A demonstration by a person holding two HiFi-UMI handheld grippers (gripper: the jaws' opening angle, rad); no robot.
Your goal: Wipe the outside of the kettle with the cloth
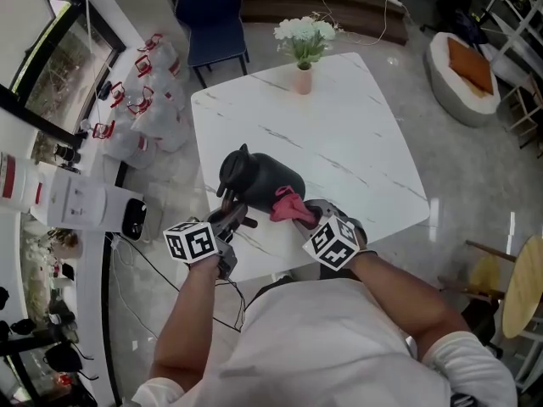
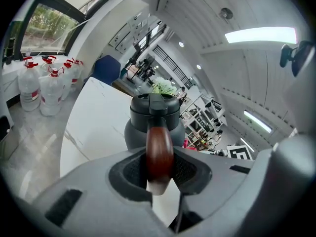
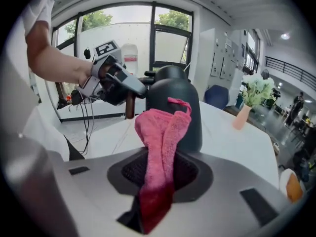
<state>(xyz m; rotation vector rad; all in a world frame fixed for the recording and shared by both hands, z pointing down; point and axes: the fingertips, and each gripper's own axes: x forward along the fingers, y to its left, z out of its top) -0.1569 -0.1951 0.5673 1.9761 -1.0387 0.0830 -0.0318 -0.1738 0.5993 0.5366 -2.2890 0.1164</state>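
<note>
White table [image 1: 339, 142], kettle [image 1: 254, 178] partly behind cloth [image 1: 288, 204]

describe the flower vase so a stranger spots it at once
Start at the white marble table. At its far edge, toward the blue chair, stands a small pink vase. Unlike the dark kettle, it holds white flowers.

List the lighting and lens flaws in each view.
Head view: even daylight, kettle sharp, glare streaks on the glossy floor. Left gripper view: fisheye with black corners, ceiling light blown out, handle slightly soft up close. Right gripper view: fisheye bends the window frames; the cloth darkens in shadow low between the jaws.
</note>
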